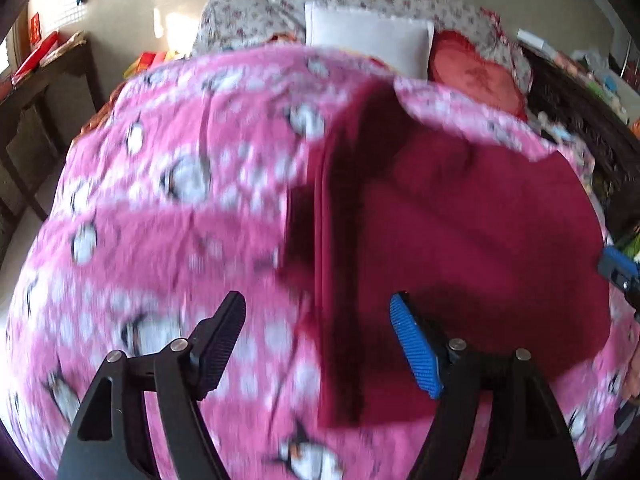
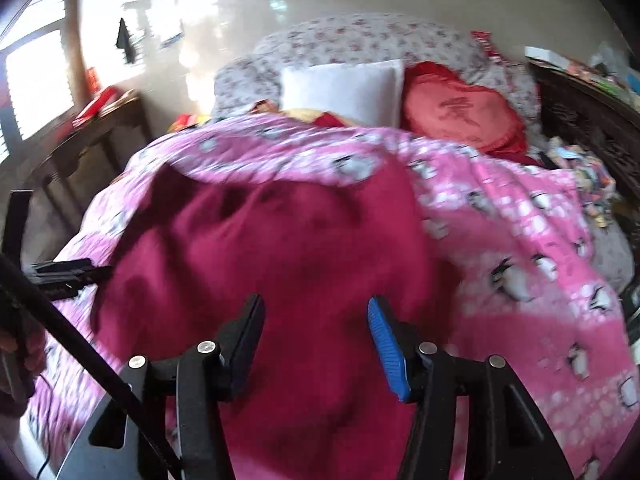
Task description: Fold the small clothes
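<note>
**Q:** What are your grippers doing right now?

**Me:** My left gripper is spread wide, nothing between its black finger and blue finger. It hangs over the near left edge of the dark red garment. My right gripper is also spread apart and holds nothing, hovering above the middle of the same garment.

**Q:** And the garment itself?

**Me:** It lies on the pink penguin blanket that covers the bed. In my left view its left side shows a long layered edge running away from me, with a dark shadow along it. In my right view the cloth looks rumpled, with soft bumps and creases. Both views are blurred, so I can't make out seams or what kind of garment it is.

**Q:** Can either camera see the other gripper?

**Me:** Yes. The right one's blue tip peeks in at the far right edge of my left view, and the left one shows dark at the left edge of my right view.

**Q:** Farther out?

**Me:** At the head of the bed, a white pillow, a red heart-shaped cushion just beside it, and floral bedding behind both.
</note>
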Tool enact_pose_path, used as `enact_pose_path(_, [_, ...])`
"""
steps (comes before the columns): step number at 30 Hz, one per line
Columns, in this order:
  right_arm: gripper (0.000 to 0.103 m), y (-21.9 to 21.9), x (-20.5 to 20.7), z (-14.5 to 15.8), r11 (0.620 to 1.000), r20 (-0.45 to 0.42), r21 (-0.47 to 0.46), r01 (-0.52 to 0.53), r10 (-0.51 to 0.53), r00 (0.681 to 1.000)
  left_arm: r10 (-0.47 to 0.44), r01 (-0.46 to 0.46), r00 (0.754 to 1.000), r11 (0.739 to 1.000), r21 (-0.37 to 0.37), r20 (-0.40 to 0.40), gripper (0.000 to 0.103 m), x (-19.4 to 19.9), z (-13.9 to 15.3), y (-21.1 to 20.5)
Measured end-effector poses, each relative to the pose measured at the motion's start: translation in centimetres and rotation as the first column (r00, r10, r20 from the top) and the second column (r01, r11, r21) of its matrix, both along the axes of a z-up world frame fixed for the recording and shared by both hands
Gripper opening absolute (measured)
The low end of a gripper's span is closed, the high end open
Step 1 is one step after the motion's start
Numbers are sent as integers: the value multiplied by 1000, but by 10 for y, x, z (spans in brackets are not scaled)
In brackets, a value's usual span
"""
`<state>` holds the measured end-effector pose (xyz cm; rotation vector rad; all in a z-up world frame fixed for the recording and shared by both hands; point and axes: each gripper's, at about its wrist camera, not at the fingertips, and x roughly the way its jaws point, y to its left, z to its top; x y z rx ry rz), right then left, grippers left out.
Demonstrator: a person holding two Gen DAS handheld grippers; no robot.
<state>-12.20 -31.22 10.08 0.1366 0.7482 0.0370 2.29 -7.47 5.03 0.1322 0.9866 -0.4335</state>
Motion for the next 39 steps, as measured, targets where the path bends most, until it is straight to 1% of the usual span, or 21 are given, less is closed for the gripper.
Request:
enact_pose_path(1, [59,7,0,-8,1000,-24,-18,-11,10,1000,8,-7,1000,1000,11,-12,74,-4,-8,2])
enact_pose_path(2, [59,10,3,-17,998,-47,-62,20,-23,999,16,-16,1000,1000,16,-16,74,-8,-15,4])
enact_pose_path(5, [59,10,16,-38,993,-84,-114,37,-47,995,39,-40,998,999,-17,-56,75,-12,-29,10])
enact_pose_path(7, [59,15,17,-33,989,-92,-144,45,-58,994,53,-55,996,998,-30,-66,76,-13,-31,13])
enact_pose_path(8, [59,19,16,-26,989,-87,-139,40,-52,995,55,-57,997,998,-32,-57,76,-15,-30,13])
enact_pose_path(10, [60,29,12,-11,997,-57,-81,-10,6,998,59,-60,997,998,-26,-43,76,-18,-29,13])
enact_pose_path(13, [60,49,15,-8,995,-49,-94,-41,37,998,65,-66,997,997,-28,-29,76,-21,-30,13])
enact_pose_path(17, [60,70,29,-40,993,-130,-100,-70,57,990,73,-75,997,996,-49,-37,80,-19,-33,16])
enact_pose_path(18, [61,78,32,-51,987,-149,-141,-77,56,987,77,-79,996,995,-60,-45,81,-18,-35,18])
enact_pose_path(20, [61,85,34,-53,974,-148,-205,-92,62,987,79,-83,995,994,-71,-53,81,-17,-36,19])
enact_pose_path(22, [61,85,35,-41,979,-166,-182,-92,62,984,77,-80,996,994,-74,-47,82,-18,-36,20])
enact_pose_path(24, [61,88,34,-24,984,-123,-146,-102,84,989,76,-79,996,994,-73,-40,82,-19,-34,20])
enact_pose_path(28, [62,108,46,-7,976,-79,-183,-117,104,991,87,-91,995,993,-75,-47,82,-23,-32,24])
enact_pose_path(31, [62,121,69,-10,980,-78,-151,-130,119,990,104,-109,993,989,-102,-61,82,-29,-26,32])
enact_pose_path(32, [62,125,76,-13,981,-82,-142,-135,125,989,121,-129,990,983,-132,-68,83,-31,-25,38])
enact_pose_path(33, [62,130,84,-20,980,-95,-137,-141,129,987,137,-148,988,976,-158,-78,88,-32,-26,43])
enact_pose_path(34, [62,135,95,-31,981,-137,-127,-147,130,982,151,-165,984,969,-183,-89,90,-32,-28,47])
enact_pose_path(35, [65,139,105,-43,982,-191,-106,-157,135,972,160,-177,982,963,-201,-100,90,-31,-31,49])
enact_pose_path(36, [66,142,114,-53,983,-226,-101,-152,126,966,157,-177,982,963,-202,-109,90,-29,-34,49])
enact_pose_path(38, [67,147,118,-47,982,-221,-113,-152,124,967,144,-165,983,965,-203,-118,90,-25,-38,50])
enact_pose_path(39, [67,148,119,-38,982,-216,-96,-164,140,966,145,-167,983,963,-214,-114,90,-24,-40,52])
